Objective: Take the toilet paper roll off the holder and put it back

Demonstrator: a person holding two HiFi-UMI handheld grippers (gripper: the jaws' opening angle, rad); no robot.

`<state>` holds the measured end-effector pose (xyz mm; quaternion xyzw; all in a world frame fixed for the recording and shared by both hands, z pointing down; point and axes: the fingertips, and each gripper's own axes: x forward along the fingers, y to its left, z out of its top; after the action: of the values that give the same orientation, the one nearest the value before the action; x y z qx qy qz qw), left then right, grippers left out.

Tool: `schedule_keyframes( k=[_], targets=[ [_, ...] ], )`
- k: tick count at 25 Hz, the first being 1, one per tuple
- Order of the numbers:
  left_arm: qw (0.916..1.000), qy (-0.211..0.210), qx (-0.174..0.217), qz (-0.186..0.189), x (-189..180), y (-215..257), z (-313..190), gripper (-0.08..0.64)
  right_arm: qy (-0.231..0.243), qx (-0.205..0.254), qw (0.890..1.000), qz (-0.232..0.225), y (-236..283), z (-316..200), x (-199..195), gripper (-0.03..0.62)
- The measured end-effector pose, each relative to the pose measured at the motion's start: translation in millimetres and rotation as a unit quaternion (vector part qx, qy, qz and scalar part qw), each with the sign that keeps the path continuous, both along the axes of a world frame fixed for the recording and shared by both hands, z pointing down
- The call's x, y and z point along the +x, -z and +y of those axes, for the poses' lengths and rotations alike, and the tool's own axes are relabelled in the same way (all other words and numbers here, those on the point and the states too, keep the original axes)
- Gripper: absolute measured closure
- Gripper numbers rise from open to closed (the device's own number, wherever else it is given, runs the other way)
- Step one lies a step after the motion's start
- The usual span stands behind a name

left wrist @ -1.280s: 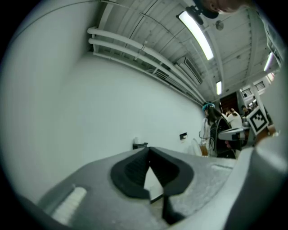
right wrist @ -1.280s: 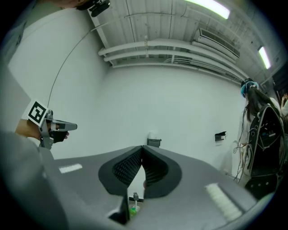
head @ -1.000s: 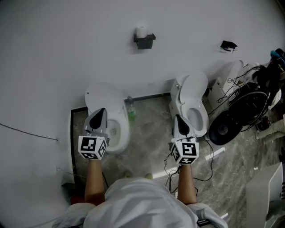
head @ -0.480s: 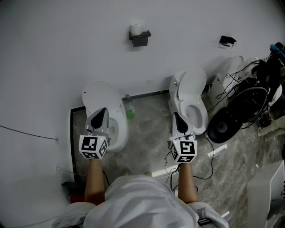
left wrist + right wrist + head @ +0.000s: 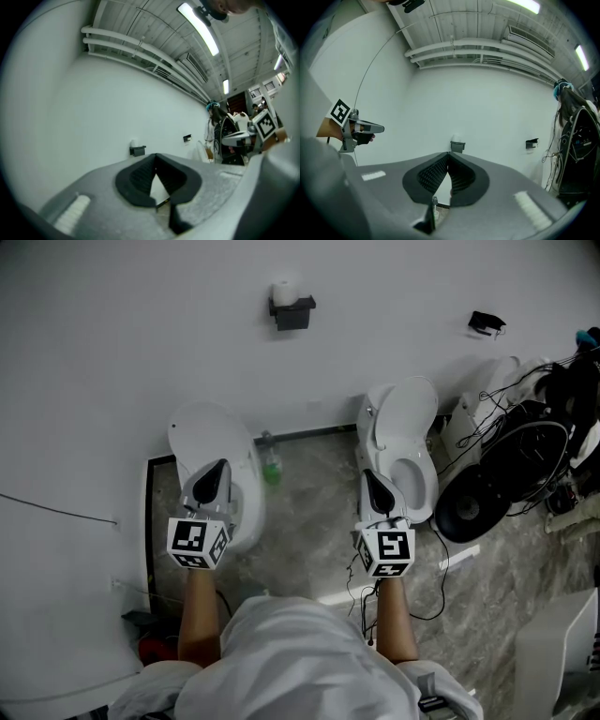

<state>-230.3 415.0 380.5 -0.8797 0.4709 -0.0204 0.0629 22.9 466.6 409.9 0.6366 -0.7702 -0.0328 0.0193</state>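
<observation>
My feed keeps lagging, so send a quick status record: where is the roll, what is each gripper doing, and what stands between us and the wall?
roll: toilet paper roll sits on the black holder on the white wall
left gripper: jaws together, nothing held, above the left toilet, far from the roll
right gripper: jaws together, nothing held, above the right toilet
floor: green bottle between the toilets, by the wall
far right: black fan and cables
stage: roll not yet taken off

Toilet paper roll (image 5: 283,292) atop holder (image 5: 293,315), bottle (image 5: 271,468) beside toilet (image 5: 210,434)
</observation>
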Motion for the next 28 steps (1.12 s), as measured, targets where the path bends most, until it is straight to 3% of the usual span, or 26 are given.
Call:
schedule_keyframes(
  k=[16, 19, 24, 28],
  targets=[
    [0.9999, -0.005, 0.013, 0.0, 14.1, -18.0, -45.3, 0.56, -0.007, 0.01, 1.0, -0.005, -25.5, -41.2, 12.0, 0.591],
    [0.9999, -0.003, 0.009, 0.002, 15.2, -23.6, -84.7, 0.56, -0.009, 0.008, 1.0, -0.006, -30.4, -77.0, 13.9, 0.591],
    [0.9998, -0.018, -0.007, 0.001, 24.7, -23.1, -199.1, 0.56, -0.02, -0.008, 1.0, -0.01, -26.7, -189.6, 17.6, 0.591],
    [0.9994, -0.021, -0.028, 0.004, 22.6, -23.6, -258.8, 0.56, -0.023, -0.023, 0.999, -0.007, -20.3, -247.7, 15.5, 0.591]
  ],
)
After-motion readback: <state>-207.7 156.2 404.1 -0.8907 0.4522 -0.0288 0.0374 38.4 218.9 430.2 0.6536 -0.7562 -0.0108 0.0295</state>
